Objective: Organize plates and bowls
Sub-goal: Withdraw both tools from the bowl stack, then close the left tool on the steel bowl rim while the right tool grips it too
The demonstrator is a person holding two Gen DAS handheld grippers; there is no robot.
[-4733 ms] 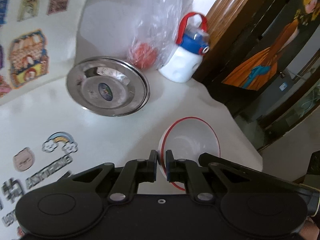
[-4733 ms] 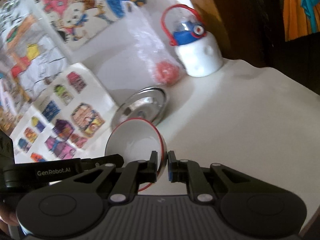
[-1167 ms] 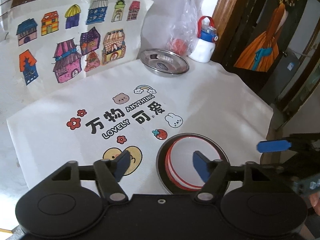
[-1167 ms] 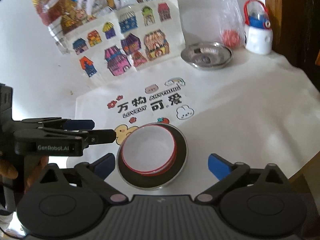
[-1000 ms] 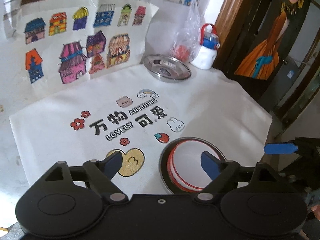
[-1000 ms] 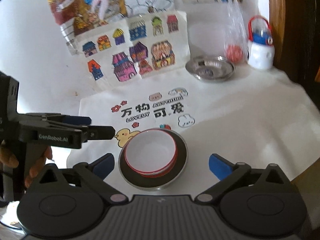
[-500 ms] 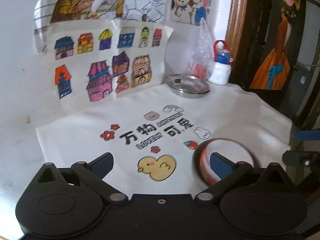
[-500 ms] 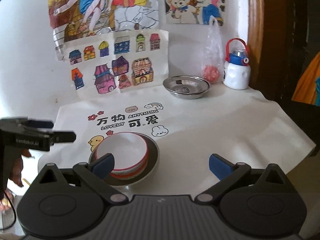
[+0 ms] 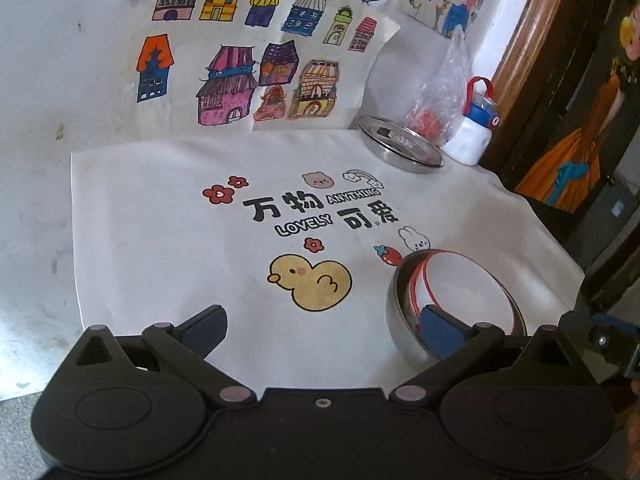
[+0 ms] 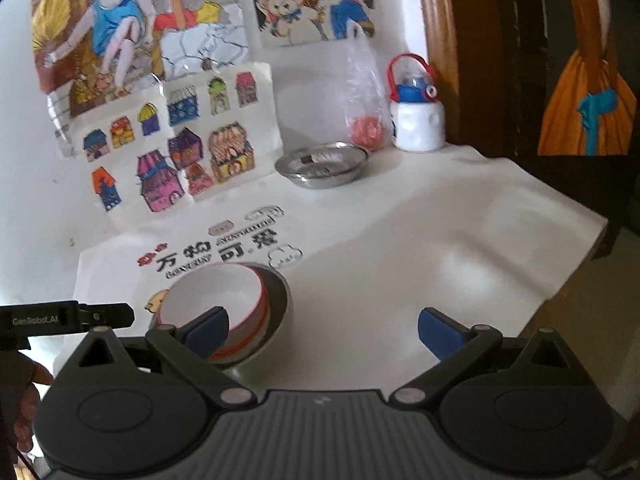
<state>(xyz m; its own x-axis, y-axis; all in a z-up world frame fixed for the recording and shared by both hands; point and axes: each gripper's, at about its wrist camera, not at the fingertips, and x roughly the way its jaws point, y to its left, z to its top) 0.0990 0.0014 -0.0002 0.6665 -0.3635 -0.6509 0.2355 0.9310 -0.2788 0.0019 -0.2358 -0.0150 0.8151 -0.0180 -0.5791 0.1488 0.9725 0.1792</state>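
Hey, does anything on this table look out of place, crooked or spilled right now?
Nothing spilled. The white red-rimmed bowls sit nested in a steel bowl near the front, but a second steel dish stands apart at the back, beside a plastic bag and a water bottle.

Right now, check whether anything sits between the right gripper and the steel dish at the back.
Nothing visible does. The right gripper is open, and only bare tablecloth lies ahead of it up to the steel dish. The stacked bowls sit off to its left.
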